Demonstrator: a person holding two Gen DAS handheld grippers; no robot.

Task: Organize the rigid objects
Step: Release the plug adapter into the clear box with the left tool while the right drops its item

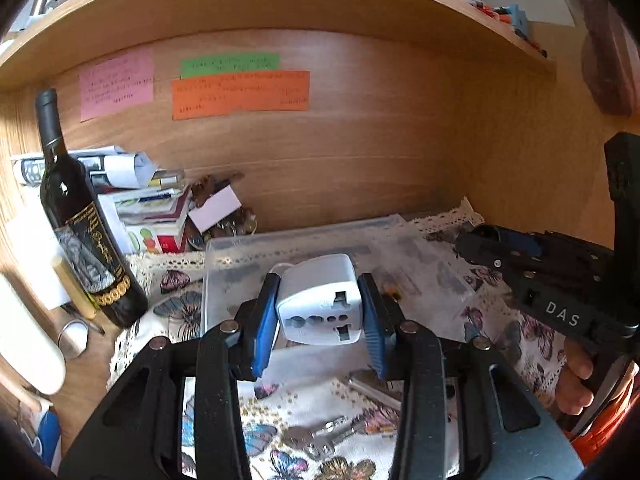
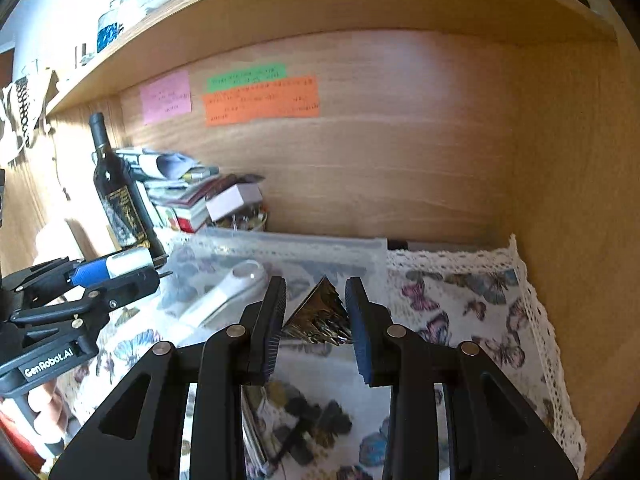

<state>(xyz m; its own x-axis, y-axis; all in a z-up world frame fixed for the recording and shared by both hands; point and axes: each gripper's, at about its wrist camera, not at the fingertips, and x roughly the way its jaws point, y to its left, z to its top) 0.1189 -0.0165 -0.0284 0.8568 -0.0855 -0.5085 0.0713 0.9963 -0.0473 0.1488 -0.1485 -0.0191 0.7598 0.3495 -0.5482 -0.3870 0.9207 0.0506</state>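
My left gripper (image 1: 320, 308) is shut on a white travel plug adapter (image 1: 320, 300) and holds it over a clear plastic bin (image 1: 232, 248) on the butterfly-print cloth. The adapter also shows in the right wrist view (image 2: 128, 261) inside the left gripper (image 2: 120, 270). My right gripper (image 2: 316, 320) is shut on a dark, shiny ridged object (image 2: 318, 316) above the same clear bin (image 2: 320, 248). A white handled tool (image 2: 228, 292) lies in the bin. Keys (image 1: 316, 436) lie on the cloth below my left gripper. The right gripper (image 1: 520, 256) appears at the right of the left wrist view.
A wine bottle (image 1: 80, 240) stands at the left beside a stack of papers and boxes (image 1: 148, 208). Coloured notes (image 1: 240, 88) are stuck on the wooden back wall. A shelf board (image 2: 320, 4) runs overhead. The lace-edged cloth (image 2: 480, 300) extends to the right wall.
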